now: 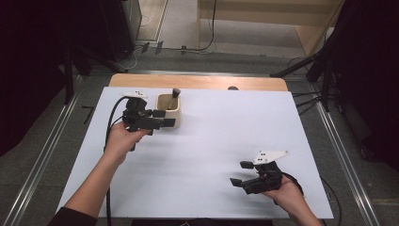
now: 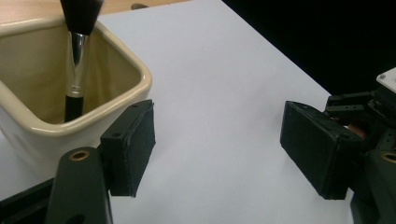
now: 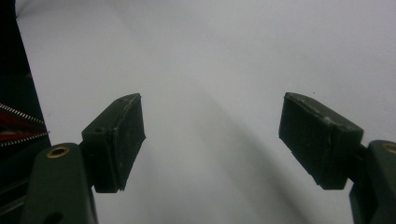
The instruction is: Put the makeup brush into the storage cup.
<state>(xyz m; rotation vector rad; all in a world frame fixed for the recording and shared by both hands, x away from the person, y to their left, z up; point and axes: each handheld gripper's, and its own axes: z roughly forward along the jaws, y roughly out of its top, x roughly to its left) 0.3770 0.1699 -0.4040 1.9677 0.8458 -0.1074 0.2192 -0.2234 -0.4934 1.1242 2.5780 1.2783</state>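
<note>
Saw a cream square cup (image 1: pixel 168 109), glossy, paler outside than within. Held a brush (image 2: pixel 77 56) with black bristles, silver ferrule and black handle. Stood on a plain white sheet (image 1: pixel 207 155) over a light wood table (image 1: pixel 197 82). Noted matt black on the left gripper (image 1: pixel 164 118) and right gripper (image 1: pixel 241 173), with brass-coloured rivets.

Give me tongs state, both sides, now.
Left tongs: open, empty, one jaw beside the cream pot holding a brush.
Right tongs: open, empty, over the white table sheet.
</note>
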